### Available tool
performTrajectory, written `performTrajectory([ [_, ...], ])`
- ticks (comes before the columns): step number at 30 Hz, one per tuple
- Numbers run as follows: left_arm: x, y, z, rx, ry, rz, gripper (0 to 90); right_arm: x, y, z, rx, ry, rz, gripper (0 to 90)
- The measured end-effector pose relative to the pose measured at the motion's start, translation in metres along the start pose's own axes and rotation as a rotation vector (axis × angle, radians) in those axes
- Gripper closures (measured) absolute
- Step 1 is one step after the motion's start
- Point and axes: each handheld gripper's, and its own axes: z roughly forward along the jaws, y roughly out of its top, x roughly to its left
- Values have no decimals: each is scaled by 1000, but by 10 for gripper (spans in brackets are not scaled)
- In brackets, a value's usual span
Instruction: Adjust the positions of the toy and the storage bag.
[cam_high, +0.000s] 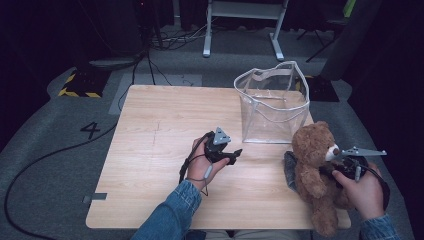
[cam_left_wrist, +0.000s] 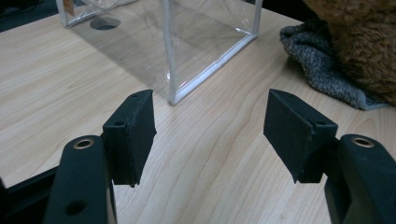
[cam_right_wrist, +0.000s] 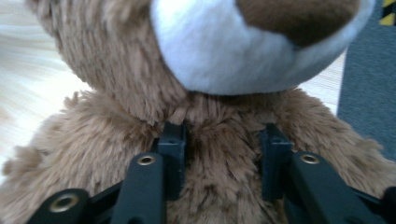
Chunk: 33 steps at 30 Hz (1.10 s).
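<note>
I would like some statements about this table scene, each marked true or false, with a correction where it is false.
1. The right claw has its jaws pressed into the chest fur of the teddy bear. True.
2. The left claw holds a grey cloth. False: its jaws are open with nothing between them, above bare wood.
3. The transparent bag stands upright on the table. True.
4. The teddy bear lies inside the transparent bag. False: it is outside the bag, at the table's right edge.
5. A grey cloth lies beside the bear. True.
</note>
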Motion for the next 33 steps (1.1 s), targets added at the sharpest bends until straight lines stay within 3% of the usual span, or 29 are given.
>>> performTrajectory([
  [3,2,-3,-3,1,7,-2,341,-9,4,21,-80,6,43,428],
  [5,2,-5,-7,-3,15,-8,341,-10,8,31,-88,24,61,360],
  [8,7,-8,-11,-1,25,1,339,-4,14,32,-102,39,19,315],
  [12,9,-14,-21,-8,27,-10,337,3,25,17,-132,36,-61,337],
  [15,7,-21,-32,-9,35,-1,333,12,37,6,-191,29,-100,342],
  [19,2,-32,-50,-16,37,-5,331,32,58,-2,-270,46,-185,382],
  [25,0,-42,-73,-4,51,8,328,61,95,5,-317,116,-274,399],
  [26,0,-44,-77,-9,46,-6,327,63,100,7,-317,122,-287,400],
  [30,2,-52,-89,-4,67,-12,327,74,127,22,-321,172,-295,406],
  [33,7,-59,-100,-5,90,-33,327,82,144,31,-323,184,-321,413],
])
